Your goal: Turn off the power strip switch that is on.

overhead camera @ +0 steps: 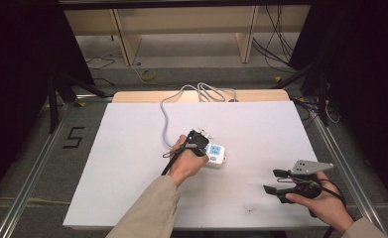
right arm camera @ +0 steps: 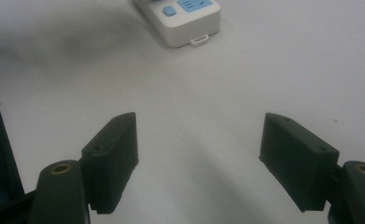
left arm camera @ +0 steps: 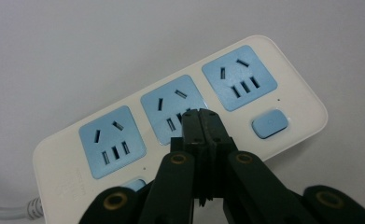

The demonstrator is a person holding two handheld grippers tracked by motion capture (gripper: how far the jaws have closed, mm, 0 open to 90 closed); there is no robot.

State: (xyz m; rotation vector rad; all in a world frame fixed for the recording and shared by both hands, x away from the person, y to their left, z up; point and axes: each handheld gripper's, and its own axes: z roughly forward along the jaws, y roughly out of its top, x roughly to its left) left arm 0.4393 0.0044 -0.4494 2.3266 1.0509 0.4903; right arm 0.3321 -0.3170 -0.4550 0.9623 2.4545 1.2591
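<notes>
Over the power strip (left arm camera: 180, 112): my left gripper (left arm camera: 201, 116), jaws closed, empty.
Right gripper (right arm camera: 199, 149) gapes wide, holding nothing; strip's embossed text unreadable.

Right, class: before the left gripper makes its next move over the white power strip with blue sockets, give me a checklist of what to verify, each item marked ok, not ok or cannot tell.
1. White power strip with blue sockets lies flat on the white table sheet: ok.
2. Left gripper shut, with nothing between its jaws: ok.
3. Its tips are over the middle blue socket: ok; whether they touch it: cannot tell.
4. All three sockets free of plugs: ok.
5. Right gripper open and away from the strip: ok.
6. Grey cable runs off the far table edge, away from both hands: ok.
</notes>
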